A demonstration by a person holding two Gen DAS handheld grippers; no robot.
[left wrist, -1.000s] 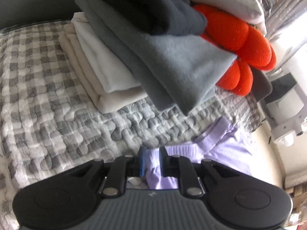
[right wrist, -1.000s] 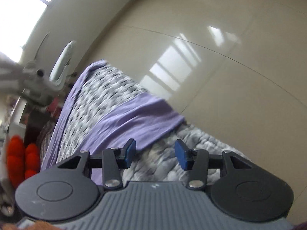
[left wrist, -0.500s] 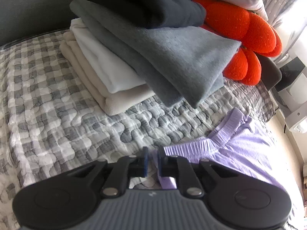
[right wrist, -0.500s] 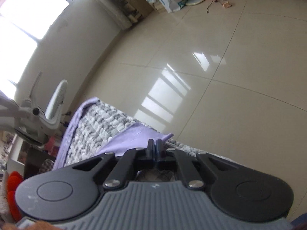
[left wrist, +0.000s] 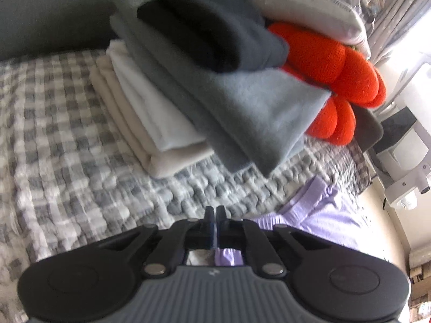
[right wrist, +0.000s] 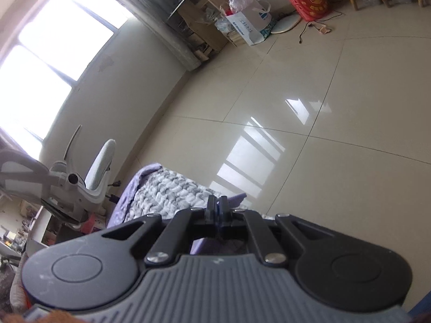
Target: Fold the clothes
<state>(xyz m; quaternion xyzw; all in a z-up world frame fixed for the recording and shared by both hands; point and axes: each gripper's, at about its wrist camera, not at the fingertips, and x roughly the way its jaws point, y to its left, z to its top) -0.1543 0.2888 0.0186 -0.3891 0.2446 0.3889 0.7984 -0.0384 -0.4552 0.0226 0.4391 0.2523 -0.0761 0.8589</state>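
Note:
A lilac garment (left wrist: 320, 215) with a ribbed band lies at the right of the grey checked quilt (left wrist: 62, 161). My left gripper (left wrist: 215, 215) is shut on the garment's edge, and lilac cloth shows under its jaws. In the right wrist view my right gripper (right wrist: 217, 210) is shut on another edge of the lilac garment (right wrist: 237, 197), raised over the bed's corner. Most of the garment there is hidden behind the gripper body.
A stack of folded clothes (left wrist: 204, 86), cream, white, grey and dark, sits on the quilt ahead of the left gripper. An orange plush cushion (left wrist: 336, 80) and a pillow (left wrist: 309, 10) lie behind it. An office chair (right wrist: 67, 183) stands beside the bed, and tiled floor (right wrist: 323, 134) lies beyond.
The right gripper shut on the lilac garment's edge and lifted, tilting up toward the room. The left gripper tightened fully on its edge and shifted slightly over the quilt.

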